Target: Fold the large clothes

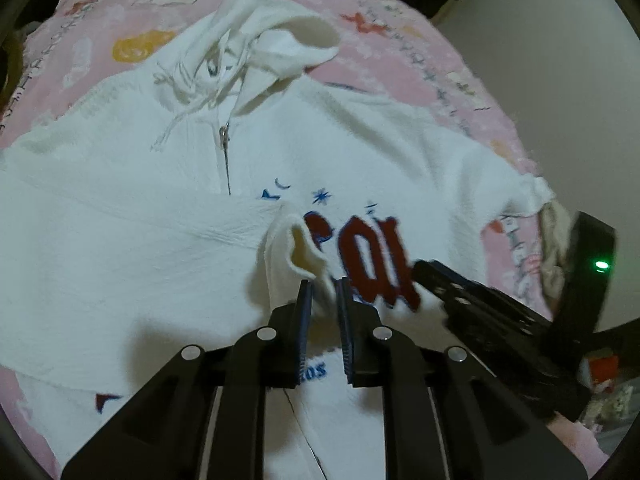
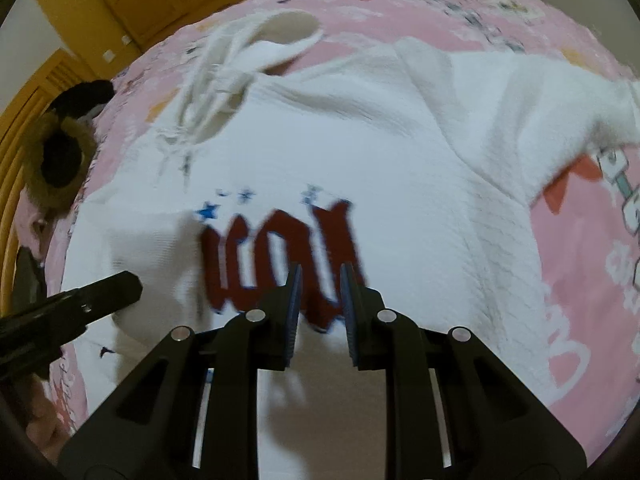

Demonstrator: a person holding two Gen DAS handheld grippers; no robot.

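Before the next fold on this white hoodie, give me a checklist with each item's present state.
1. Hoodie lies front up on the pink blanket: ok.
2. One sleeve folded across the chest, cuff beside the red lettering: ok.
3. Other sleeve folded in: not ok, it lies spread outward.
4. Left gripper clear of the cuff: cannot tell; fabric sits between its narrowly parted fingers.
5. Right gripper empty: ok, a narrow gap shows lettering behind it.
6. Hood flattened: not ok, it gapes open.
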